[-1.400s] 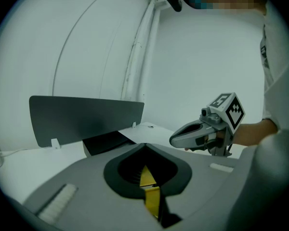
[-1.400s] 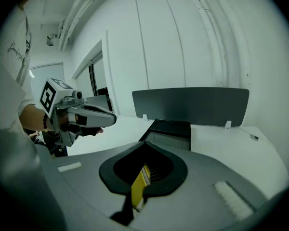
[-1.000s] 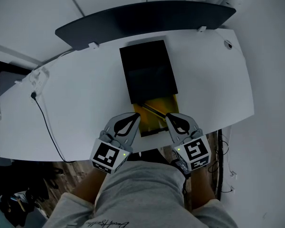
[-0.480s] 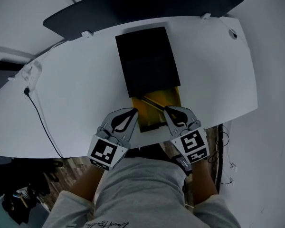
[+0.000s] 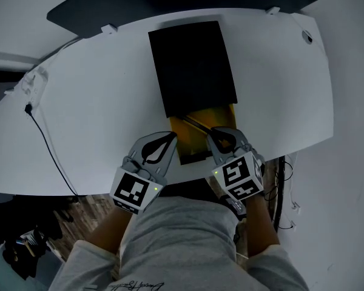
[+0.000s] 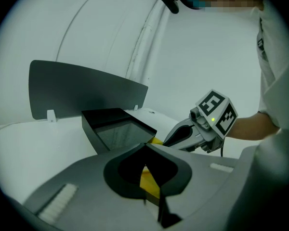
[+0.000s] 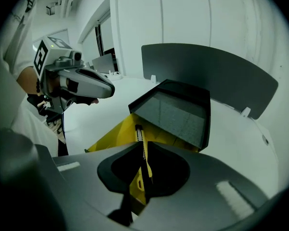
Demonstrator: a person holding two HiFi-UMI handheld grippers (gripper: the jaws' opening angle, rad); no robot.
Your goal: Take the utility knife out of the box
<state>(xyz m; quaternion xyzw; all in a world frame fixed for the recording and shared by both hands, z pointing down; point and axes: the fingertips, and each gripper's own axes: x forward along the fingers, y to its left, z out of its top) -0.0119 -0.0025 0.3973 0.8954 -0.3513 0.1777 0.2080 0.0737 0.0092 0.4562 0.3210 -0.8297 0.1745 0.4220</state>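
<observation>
jaws on my right gripper (image 5: pixel 213 133) just cracked open a bit, utility knife (image 5: pixel 196 126) lined up in the gap, not pinched yet. i'd sink lower, square up on the handle, then close. left gripper (image 5: pixel 170 139) is closed at the 9 o'clock wall of the yellow tray (image 5: pixel 191 149). knife lies diagonal in that tray, which sticks out of the black box (image 5: pixel 194 65) at 6 o'clock.

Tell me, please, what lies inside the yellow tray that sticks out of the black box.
A utility knife lies in the yellow tray; the tray's far part is hidden inside the black box.
</observation>
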